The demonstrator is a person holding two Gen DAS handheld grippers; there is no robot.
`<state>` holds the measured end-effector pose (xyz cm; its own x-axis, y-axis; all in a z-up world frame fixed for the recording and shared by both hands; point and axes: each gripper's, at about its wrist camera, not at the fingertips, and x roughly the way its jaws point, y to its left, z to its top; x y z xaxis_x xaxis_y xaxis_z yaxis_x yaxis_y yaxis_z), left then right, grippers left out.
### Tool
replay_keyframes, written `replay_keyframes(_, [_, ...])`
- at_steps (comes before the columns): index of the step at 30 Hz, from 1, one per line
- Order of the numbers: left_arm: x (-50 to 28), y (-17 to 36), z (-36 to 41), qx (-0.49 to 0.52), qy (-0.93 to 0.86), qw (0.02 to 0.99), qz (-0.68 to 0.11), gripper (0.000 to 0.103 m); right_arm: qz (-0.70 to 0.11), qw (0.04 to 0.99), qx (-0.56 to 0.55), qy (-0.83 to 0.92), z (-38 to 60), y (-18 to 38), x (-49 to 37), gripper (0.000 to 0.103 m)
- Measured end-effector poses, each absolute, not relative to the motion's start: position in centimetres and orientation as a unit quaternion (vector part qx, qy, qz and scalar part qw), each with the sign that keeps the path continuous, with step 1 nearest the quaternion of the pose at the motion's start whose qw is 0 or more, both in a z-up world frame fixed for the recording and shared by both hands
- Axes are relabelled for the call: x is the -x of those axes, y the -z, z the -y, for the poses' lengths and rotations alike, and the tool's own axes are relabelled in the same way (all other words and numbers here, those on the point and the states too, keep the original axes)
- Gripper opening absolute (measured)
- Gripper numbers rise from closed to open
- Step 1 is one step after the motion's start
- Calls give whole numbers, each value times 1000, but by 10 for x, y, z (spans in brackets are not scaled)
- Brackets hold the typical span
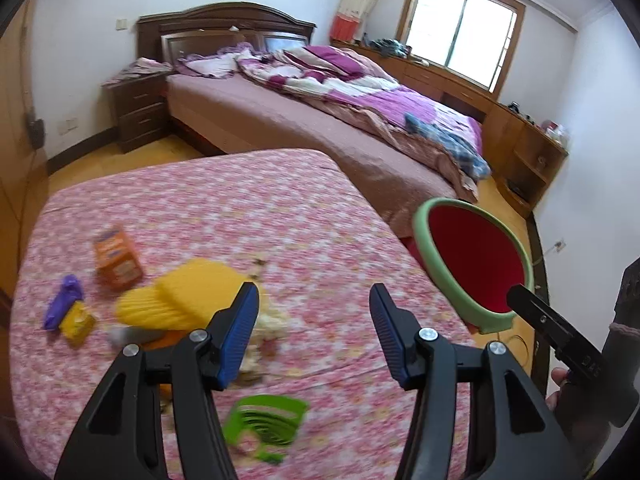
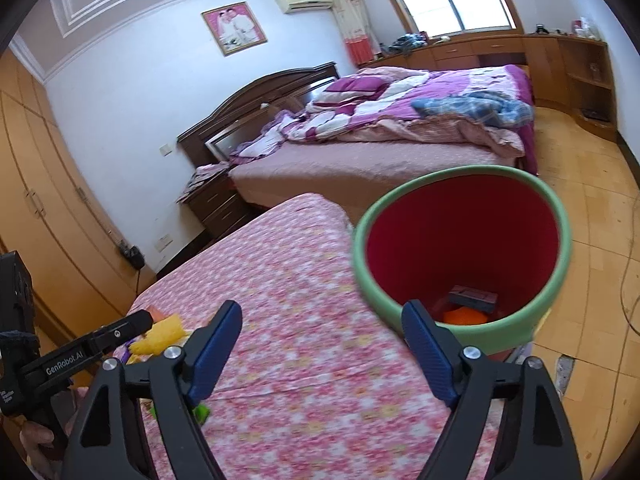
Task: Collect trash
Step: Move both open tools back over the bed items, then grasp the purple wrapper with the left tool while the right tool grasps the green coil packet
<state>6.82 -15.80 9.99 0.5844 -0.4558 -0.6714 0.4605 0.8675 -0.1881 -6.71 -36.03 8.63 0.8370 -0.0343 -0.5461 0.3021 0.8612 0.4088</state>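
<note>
Your left gripper (image 1: 314, 332) hangs over the pink floral cloth (image 1: 224, 204) with its blue fingers (image 1: 236, 340) spread and nothing between them; no pad touches anything; just beyond its left finger lies the trash, blurred by motion: a yellow wrapper (image 1: 180, 296) in the middle, an orange carton (image 1: 117, 258) behind it, a purple wrapper (image 1: 64, 300) and a small yellow packet (image 1: 78, 322) well to the left, and a green plastic piece (image 1: 264, 426) lying flat near the bottom of the left wrist view; pale crumpled scraps (image 1: 268, 324) sit beside the yellow wrapper, though you cannot tell what they are; your right gripper (image 2: 322, 354) stands spread wide and empty, one finger over the cloth and the other in front of the near rim of the bin (image 2: 560, 240); the bin is red inside with a green rim, standing just beside the cloth's right edge on the wooden floor (image 2: 592, 216); at its bottom you can see an orange piece (image 2: 466, 316) and a small dark box (image 2: 472, 296) lying together; in the right wrist view your other gripper shows at the left edge above the yellow wrapper; behind all this stands a bed (image 1: 280, 112) with a purple quilt (image 1: 380, 96) in a heap, and a dark nightstand (image 1: 140, 112) beside it.
</note>
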Motion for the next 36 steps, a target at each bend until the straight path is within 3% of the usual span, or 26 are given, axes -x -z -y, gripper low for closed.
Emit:
replay_keyframes(21, [-114,-87,0,28,108,914,-390,58,-294,929,-220,46,296,-93,12,97])
replay_keyframes(36, [-175,-42,-54,34,55,902,-427,58,-318,923,-216,31,273,-79,-36,100])
